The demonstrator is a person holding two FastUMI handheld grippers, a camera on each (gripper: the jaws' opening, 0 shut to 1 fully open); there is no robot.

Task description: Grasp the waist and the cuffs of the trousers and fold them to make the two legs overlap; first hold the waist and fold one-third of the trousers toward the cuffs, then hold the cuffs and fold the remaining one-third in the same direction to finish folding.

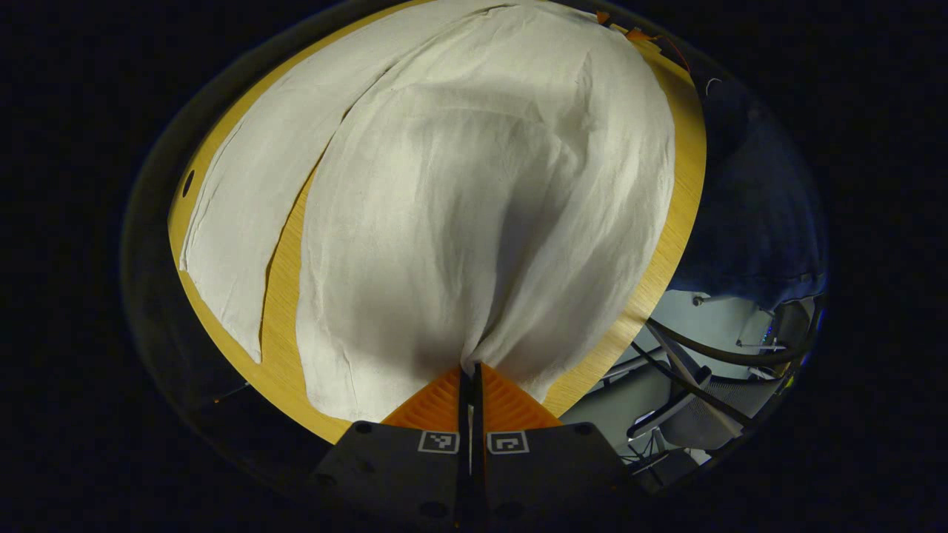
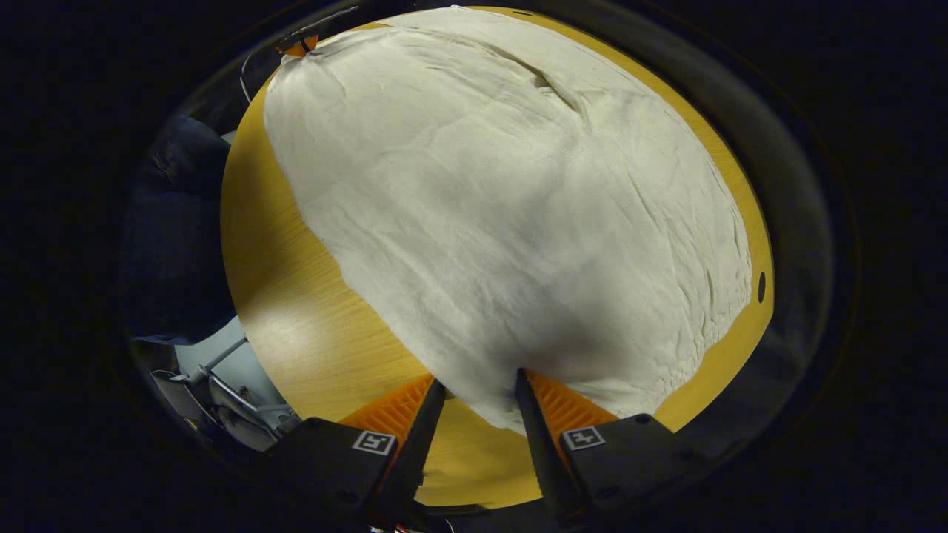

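The trousers (image 1: 474,207) lie spread on the table (image 2: 296,311), their long axis running away from both grippers. The left gripper (image 1: 469,374) is pinched tight on a gathered edge of cloth (lifted, puckered). The right gripper (image 2: 481,392) stands spread apart, straddling the trousers' near edge, gripping nothing.

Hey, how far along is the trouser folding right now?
Early on. Done so far: the left hand-held gripper is shut on an edge of the trousers, bunching the cloth. In hand: the right hand-held gripper is open around another edge, not yet closed. In the left gripper view the two legs lie side by side on the table, so overlapping them and both third-folds remain.
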